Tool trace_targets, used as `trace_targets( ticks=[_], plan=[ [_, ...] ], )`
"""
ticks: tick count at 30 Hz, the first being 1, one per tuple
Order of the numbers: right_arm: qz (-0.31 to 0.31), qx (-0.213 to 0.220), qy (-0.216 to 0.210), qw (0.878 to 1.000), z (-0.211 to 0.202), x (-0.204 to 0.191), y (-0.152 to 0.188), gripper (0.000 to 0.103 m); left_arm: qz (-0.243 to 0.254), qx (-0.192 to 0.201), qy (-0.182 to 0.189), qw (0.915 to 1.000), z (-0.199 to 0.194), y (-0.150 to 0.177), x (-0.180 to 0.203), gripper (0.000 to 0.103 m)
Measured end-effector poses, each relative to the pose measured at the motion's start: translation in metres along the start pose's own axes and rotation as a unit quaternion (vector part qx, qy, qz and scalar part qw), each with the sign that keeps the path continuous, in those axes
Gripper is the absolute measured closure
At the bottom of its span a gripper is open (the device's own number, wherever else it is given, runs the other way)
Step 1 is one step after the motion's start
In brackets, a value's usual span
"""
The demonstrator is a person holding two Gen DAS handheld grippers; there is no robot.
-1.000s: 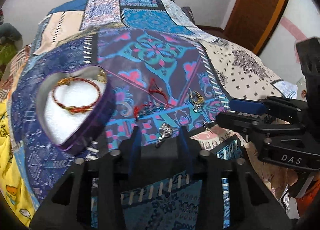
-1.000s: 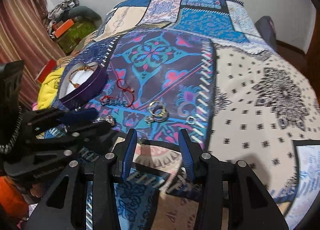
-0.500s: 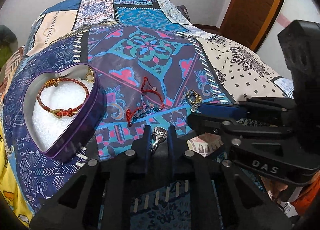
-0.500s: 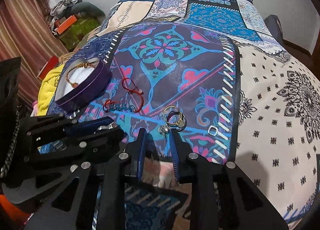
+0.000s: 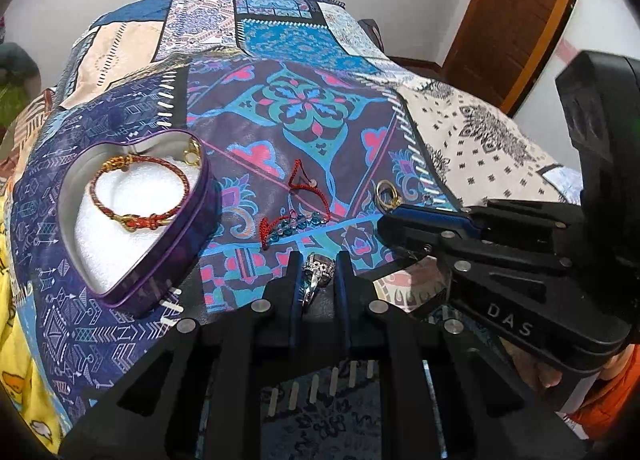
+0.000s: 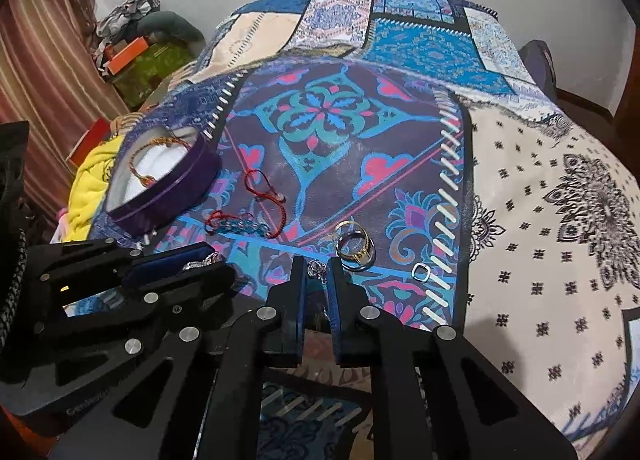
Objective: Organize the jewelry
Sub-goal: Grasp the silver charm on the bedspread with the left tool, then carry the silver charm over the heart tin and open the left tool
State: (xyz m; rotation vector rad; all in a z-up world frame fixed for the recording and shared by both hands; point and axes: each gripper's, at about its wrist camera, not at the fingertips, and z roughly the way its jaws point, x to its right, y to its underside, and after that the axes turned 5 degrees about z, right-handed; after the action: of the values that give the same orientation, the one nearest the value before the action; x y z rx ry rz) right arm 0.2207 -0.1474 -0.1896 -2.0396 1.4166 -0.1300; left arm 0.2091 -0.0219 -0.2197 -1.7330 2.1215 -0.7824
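Observation:
My left gripper (image 5: pixel 318 260) is shut on a silver ring (image 5: pixel 317 272) just above the bedspread. My right gripper (image 6: pixel 318 266) is shut on a small silver pendant (image 6: pixel 317 268); it also shows in the left wrist view (image 5: pixel 394 215). A purple heart-shaped tin (image 5: pixel 132 215) lies to the left, with a red-and-gold bracelet (image 5: pixel 136 189) and a gold piece (image 5: pixel 192 153) inside on white padding. A red cord bracelet with blue beads (image 5: pixel 296 215) lies between the tin and the grippers. Gold and silver rings (image 6: pixel 354 246) lie just beyond my right gripper.
A small silver buckle-shaped ring (image 6: pixel 421 272) lies right of the ring pile. The patchwork bedspread (image 6: pixel 332 107) covers the bed. A wooden door (image 5: pixel 520 15) stands at the right; boxes and clothes (image 6: pixel 136 55) are piled by the curtain at the left.
Both grippers have closed from open: the left on the silver ring, the right on the silver pendant. Both moved forward over the bedspread toward the jewelry.

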Motion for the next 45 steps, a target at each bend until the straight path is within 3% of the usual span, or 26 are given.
trace_targets(
  ticks=[26, 35, 45],
  plan=[
    [-0.038, 0.117, -0.022, 0.992, -0.077, -0.057, -0.039, 0.094, -0.015, 0.114, -0.048, 0.9922, -0.107, -0.016, -0.022, 0.088],
    [-0.065, 0.137, -0.050, 0.987, -0.080, -0.086, -0.054, 0.094, -0.032, 0.152, -0.077, 0.9849, -0.137, -0.018, -0.046, 0.088],
    [-0.089, 0.136, -0.079, 0.983, -0.063, -0.115, -0.067, 0.094, -0.057, 0.167, -0.106, 0.9785, -0.148, -0.019, -0.082, 0.088]
  ],
)
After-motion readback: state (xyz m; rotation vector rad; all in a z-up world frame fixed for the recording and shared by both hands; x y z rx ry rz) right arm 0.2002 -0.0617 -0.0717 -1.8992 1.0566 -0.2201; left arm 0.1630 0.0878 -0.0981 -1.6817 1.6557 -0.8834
